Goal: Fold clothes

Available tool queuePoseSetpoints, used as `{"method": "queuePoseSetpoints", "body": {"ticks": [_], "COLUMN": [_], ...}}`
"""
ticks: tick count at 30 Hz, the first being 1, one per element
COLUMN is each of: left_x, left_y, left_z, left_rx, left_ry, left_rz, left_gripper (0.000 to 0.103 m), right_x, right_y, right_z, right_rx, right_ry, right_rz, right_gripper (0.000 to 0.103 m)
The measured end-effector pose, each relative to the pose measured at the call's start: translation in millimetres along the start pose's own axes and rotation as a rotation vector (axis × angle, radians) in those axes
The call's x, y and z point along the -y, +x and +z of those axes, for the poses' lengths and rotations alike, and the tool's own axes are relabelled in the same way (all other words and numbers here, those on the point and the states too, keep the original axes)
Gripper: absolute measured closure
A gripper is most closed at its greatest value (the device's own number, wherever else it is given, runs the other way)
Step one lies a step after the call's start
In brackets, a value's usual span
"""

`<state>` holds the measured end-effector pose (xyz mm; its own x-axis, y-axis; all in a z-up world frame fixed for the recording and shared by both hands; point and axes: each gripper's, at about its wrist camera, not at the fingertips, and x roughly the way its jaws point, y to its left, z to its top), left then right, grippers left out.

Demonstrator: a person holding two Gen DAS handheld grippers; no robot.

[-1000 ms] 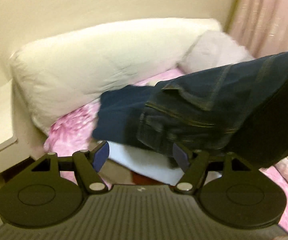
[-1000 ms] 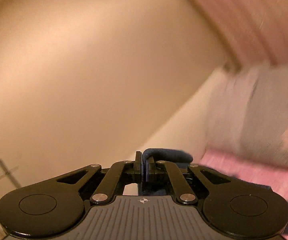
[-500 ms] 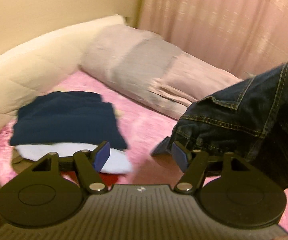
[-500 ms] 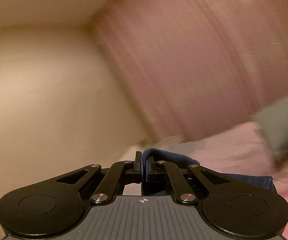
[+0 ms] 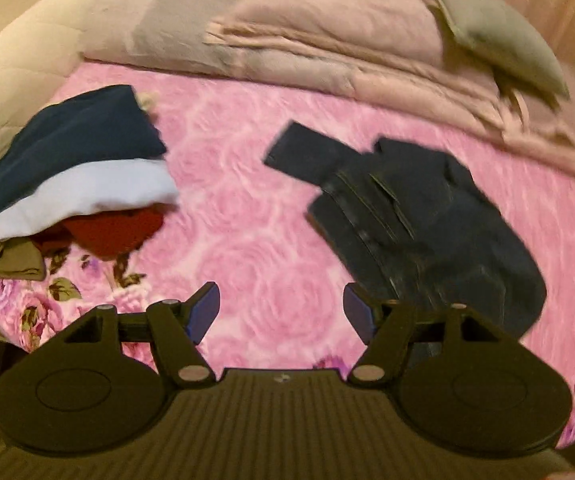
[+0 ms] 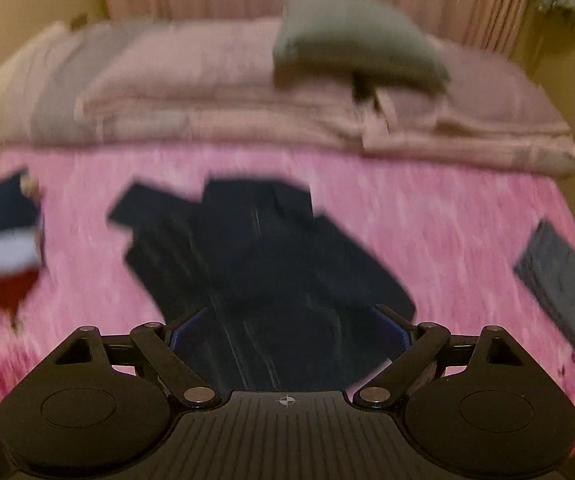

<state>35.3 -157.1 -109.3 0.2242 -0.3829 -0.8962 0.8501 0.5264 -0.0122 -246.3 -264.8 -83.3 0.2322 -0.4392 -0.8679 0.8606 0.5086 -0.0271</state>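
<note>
Jeans (image 5: 427, 220) are lying mid-bed (image 5: 247, 240); I'm holding my left claw (image 5: 281, 312) and right claw (image 6: 289, 332) open, gripping nothing.

The jeans (image 5: 427, 216) are heavy dark denim with pale stitching, matt. The bedspread (image 5: 247, 208) looks like soft, plush printed cloth, though blur hides its weave. Both tongs (image 5: 281, 312) (image 6: 289, 330) are matt black plastic with shiny metal rivets.
</note>
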Motion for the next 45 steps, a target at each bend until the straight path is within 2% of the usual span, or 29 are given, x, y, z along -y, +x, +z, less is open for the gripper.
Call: {"method": "queuePoseSetpoints", "body": {"ticks": [5, 9, 16, 19, 22, 26, 36, 42, 45], "left_x": [30.4, 36.9, 0.7, -16.0, -26.2, -34.0, -30.3, -2.8, 22.8], "left_y": [6.4, -1.8, -4.9, -2.7, -5.0, -14.9, -21.9, -15.3, -11.4], "left_z": [-5.9, -15.8, -44.0, -56.2, -61.5, -59.4, -46.5, -39.6, -35.2], "left_rx": [-0.023, -0.023, -0.063, -0.080, -0.076, -0.044, 0.005, 0.013, 0.011], "left_ry": [0.165, 0.271, 0.358, 0.383, 0.397, 0.400, 0.346, 0.304, 0.278], "left_rz": [-0.028, -0.066, -0.068, -0.066, -0.066, -0.081, -0.084, -0.048, -0.031], "left_gripper": [0.038, 0.038, 0.038, 0.038, 0.038, 0.038, 0.038, 0.038, 0.038], "right_x": [-0.4, -10.1, -84.8, -108.8, -116.8, -114.7, -112.5, -78.6, -44.7], "right_y": [8.0, 2.5, -2.6, -8.3, -17.9, -28.6, -17.2, -3.3, 3.1], "right_z": [-67.8, -82.4, -109.6, -130.0, -143.2, -140.2, -117.9, -104.1, -94.5], "right_rx": [-0.031, -0.025, -0.026, -0.033, -0.033, -0.005, 0.024, 0.045, 0.052], "right_ry": [-0.023, 0.031, -0.045, -0.055, -0.019, 0.044, -0.017, -0.051, -0.061], "right_rz": [-0.090, -0.126, -0.167, -0.175, -0.184, -0.199, -0.169, -0.141, -0.130], "right_gripper": [0.014, 0.013, 0.013, 0.013, 0.013, 0.013, 0.013, 0.013, 0.013]}}
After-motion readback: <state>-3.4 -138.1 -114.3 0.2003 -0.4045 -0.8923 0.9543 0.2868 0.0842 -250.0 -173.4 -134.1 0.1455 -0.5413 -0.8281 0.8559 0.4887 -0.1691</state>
